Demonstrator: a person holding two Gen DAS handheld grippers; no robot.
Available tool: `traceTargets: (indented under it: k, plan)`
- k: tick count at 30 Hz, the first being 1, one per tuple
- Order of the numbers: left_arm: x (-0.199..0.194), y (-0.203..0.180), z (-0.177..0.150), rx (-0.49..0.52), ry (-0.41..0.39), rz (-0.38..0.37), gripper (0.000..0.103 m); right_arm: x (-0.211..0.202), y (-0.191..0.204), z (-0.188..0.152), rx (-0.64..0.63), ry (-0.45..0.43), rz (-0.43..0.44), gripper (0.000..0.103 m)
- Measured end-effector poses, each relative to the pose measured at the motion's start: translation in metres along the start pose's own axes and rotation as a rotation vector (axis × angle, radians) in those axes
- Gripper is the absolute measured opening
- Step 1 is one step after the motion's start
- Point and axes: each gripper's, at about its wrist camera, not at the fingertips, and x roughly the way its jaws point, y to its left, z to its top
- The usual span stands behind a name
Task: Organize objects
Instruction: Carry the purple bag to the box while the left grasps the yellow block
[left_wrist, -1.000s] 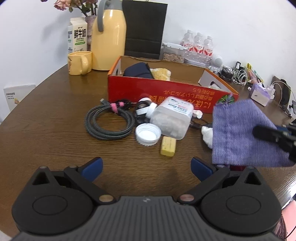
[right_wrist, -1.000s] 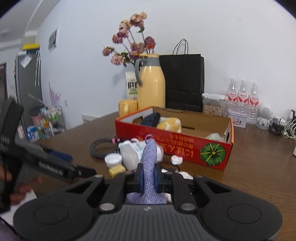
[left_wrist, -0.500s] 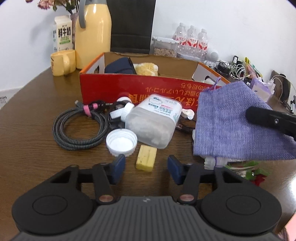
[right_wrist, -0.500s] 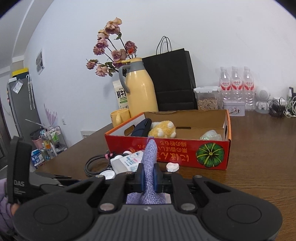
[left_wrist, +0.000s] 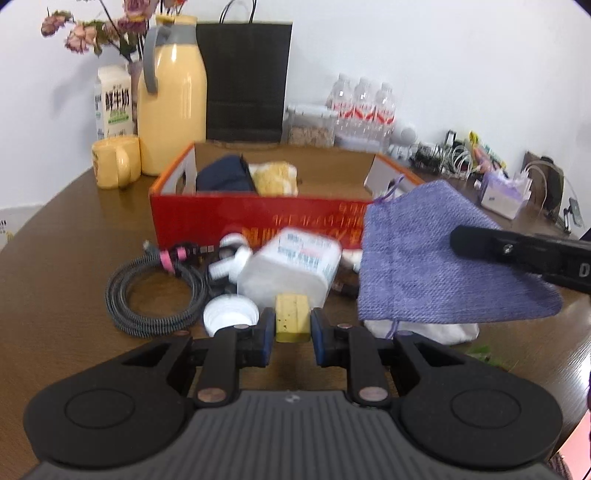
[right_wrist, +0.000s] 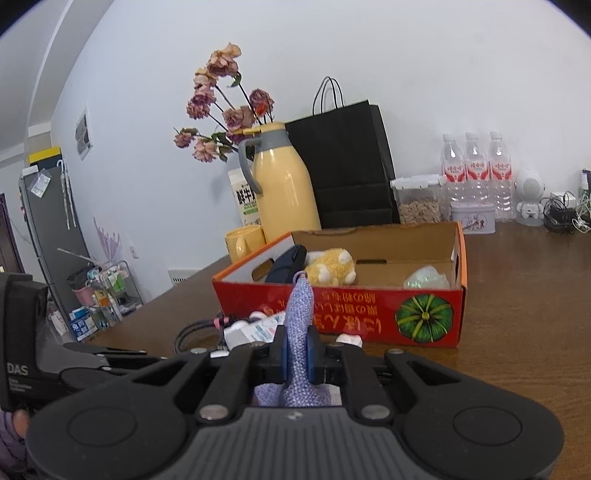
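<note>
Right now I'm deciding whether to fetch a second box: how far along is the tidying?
Early. The red box holds a dark pouch, a plush toy and a clear wrapped item. In hand: the right gripper grips the purple bag; the left gripper is closing around the yellow block. Still on the table: cable, white cap, plastic jar, small bits.

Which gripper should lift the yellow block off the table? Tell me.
Left. The left gripper has the yellow block between its closing jaws, while the right gripper is shut on the purple pouch.
</note>
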Motion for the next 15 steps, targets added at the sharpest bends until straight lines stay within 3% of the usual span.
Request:
traceTargets:
  k: [7, 15]
  plan:
    - [-0.004, 0.001, 0.033, 0.000, -0.084, -0.007, 0.021, 0.010, 0.000, 0.026, -0.001, -0.052, 0.008, 0.009]
    - [0.028, 0.006, 0.082, -0.032, -0.149, -0.006, 0.021, 0.051, -0.017, 0.064, 0.019, -0.100, -0.013, 0.009]
